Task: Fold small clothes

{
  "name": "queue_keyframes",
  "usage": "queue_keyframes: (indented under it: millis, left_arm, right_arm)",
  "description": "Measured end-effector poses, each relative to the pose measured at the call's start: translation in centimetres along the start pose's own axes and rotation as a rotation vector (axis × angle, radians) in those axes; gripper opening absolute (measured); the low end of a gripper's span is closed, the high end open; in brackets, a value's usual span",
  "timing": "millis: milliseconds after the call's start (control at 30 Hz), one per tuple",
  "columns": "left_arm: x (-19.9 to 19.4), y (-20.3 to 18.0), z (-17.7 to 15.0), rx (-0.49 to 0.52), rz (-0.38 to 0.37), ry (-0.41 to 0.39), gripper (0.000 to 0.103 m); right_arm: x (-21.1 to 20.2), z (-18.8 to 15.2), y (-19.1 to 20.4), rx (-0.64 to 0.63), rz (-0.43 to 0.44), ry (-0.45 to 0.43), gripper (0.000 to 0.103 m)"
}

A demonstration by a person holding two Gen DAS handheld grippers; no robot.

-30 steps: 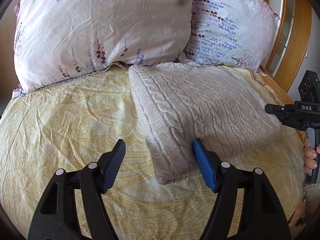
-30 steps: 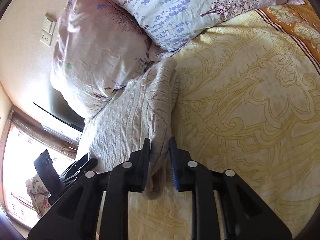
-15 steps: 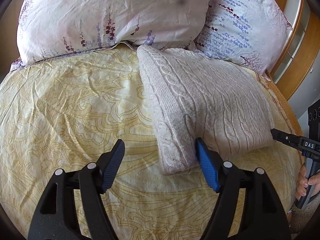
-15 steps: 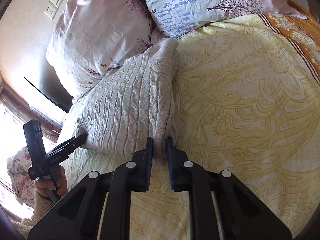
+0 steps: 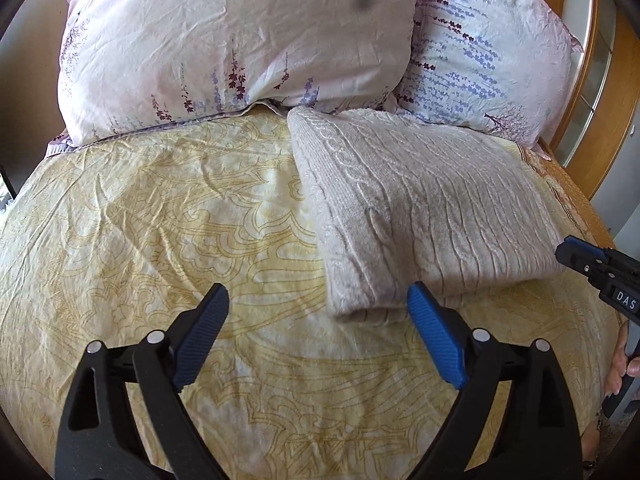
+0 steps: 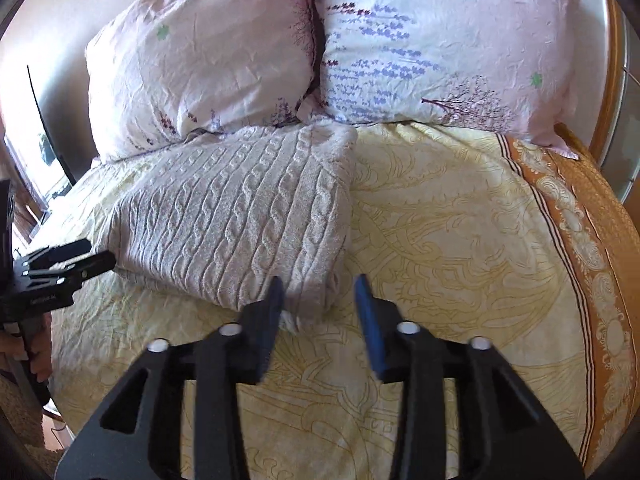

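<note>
A cream cable-knit sweater [image 5: 424, 216] lies folded into a rectangle on the yellow bedspread [image 5: 160, 220], its far edge against the pillows. My left gripper [image 5: 316, 308] hovers at its near left corner with the jaws opening wide. That corner sits between the blue pads without being pressed. In the right wrist view the sweater [image 6: 240, 216] is left of centre. My right gripper [image 6: 320, 296] is at its near right corner, jaws opening, and the corner lies loose between them. Each gripper shows in the other's view: the right gripper [image 5: 596, 268] and the left gripper [image 6: 60, 268].
Two floral pillows [image 5: 240, 40] [image 6: 440, 40] stand along the head of the bed. A wooden bed frame [image 5: 612, 92] rises at the right. The bedspread's orange border [image 6: 592, 248] runs down the right side. A person's fingers [image 5: 624, 360] hold the right gripper's handle.
The right gripper, shut on the sweater's corner before, has let it go, rolled upright and backed off a little. The left gripper's jaws have widened. The sweater now lies flat.
</note>
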State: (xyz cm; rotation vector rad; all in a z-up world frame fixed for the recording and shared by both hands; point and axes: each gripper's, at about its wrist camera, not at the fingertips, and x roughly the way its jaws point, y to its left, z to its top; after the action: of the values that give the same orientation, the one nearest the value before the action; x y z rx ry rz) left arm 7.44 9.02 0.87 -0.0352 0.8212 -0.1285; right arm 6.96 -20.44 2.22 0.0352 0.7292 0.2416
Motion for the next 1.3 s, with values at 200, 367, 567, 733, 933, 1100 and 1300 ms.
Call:
queue_keyframes:
  millis: [200, 367, 567, 733, 933, 1100, 1300]
  left_arm:
    - [-0.6, 0.7, -1.4, 0.0, 0.025, 0.037, 0.1]
    - [0.3, 0.1, -1.6, -0.004, 0.038, 0.083, 0.1]
    - [1.3, -1.1, -1.7, 0.042, 0.1, 0.114, 0.101]
    - [1.5, -1.3, -1.7, 0.044, 0.114, 0.118, 0.101]
    - [1.4, -1.4, -1.8, 0.044, 0.118, 0.114, 0.101]
    - [1.4, -1.4, -1.8, 0.05, 0.109, 0.112, 0.101]
    - [1.2, -1.5, -2.0, 0.06, 0.1, 0.111, 0.101]
  right_arm:
    - [-1.3, -0.3, -0.1, 0.014, -0.067, -0.039, 0.098]
    - [0.0, -1.3, 1.6, -0.017, -0.102, 0.02, 0.102]
    - [2.0, -2.0, 2.8, -0.031, -0.122, 0.094, 0.102]
    - [3.1, -2.7, 3.5, -0.042, -0.145, 0.133, 0.102]
    - [3.9, -3.0, 4.0, -0.042, -0.154, 0.172, 0.102]
    - [4.1, -3.1, 3.7, -0.023, -0.134, 0.183, 0.102]
    - [4.0, -3.2, 3.7, -0.018, -0.135, 0.167, 0.102]
